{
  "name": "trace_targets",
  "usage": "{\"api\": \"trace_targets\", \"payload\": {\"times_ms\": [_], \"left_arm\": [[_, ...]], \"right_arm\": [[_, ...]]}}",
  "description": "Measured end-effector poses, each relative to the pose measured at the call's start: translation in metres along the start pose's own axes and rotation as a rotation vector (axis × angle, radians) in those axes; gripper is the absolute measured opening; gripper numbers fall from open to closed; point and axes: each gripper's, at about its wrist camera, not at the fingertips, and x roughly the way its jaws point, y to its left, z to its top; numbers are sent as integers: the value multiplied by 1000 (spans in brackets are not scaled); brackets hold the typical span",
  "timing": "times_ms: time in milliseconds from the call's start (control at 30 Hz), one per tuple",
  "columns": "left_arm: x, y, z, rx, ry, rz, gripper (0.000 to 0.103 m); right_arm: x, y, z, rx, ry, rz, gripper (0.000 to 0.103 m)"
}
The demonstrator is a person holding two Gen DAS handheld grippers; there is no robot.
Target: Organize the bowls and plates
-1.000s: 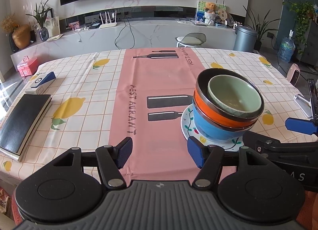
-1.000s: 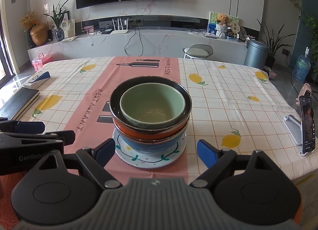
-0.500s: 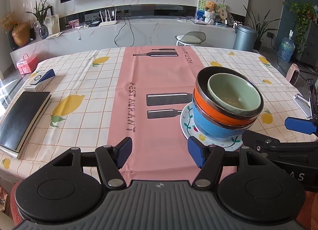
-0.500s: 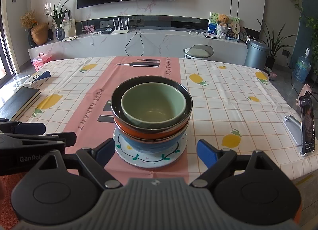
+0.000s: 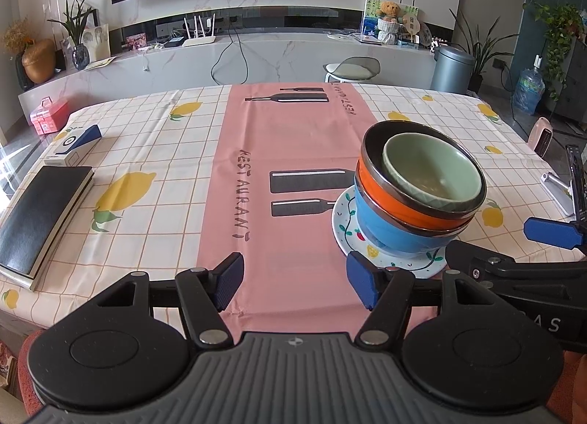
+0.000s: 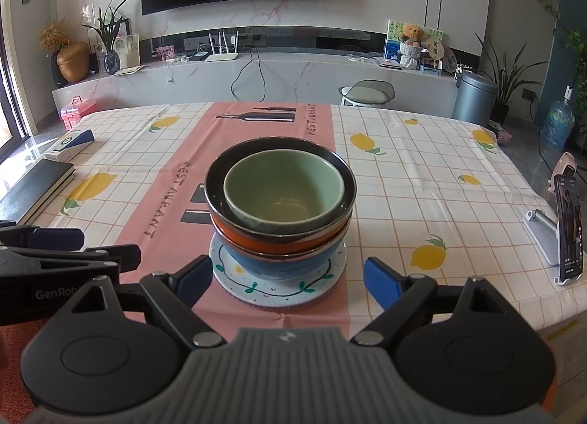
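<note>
A stack stands on the pink runner: a white patterned plate [image 6: 279, 293] at the bottom, a blue bowl [image 6: 282, 264], an orange bowl [image 6: 264, 237] with a dark rim, and a green bowl [image 6: 282, 193] on top. The same stack shows in the left wrist view, with the plate [image 5: 346, 229], blue bowl [image 5: 389, 227], orange bowl [image 5: 389, 196] and green bowl [image 5: 433, 171]. My right gripper [image 6: 288, 279] is open and empty just in front of the stack. My left gripper [image 5: 295, 279] is open and empty, left of the stack.
A black notebook [image 5: 36, 215] and a blue-white box [image 5: 73, 143] lie at the table's left edge. A phone on a stand [image 6: 567, 231] is at the right edge. A pink case [image 5: 49, 116] sits beyond the far left corner.
Both grippers have drawn back slightly toward me and risen a little. The stack has not moved.
</note>
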Motion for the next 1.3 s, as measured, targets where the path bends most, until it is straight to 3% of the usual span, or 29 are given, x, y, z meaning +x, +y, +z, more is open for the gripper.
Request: {"api": "trace_targets", "payload": {"times_ms": [1300], "left_arm": [[-1, 2, -1, -7, 7, -1, 77]], "right_arm": [[2, 1, -1, -1, 7, 4, 88]]}}
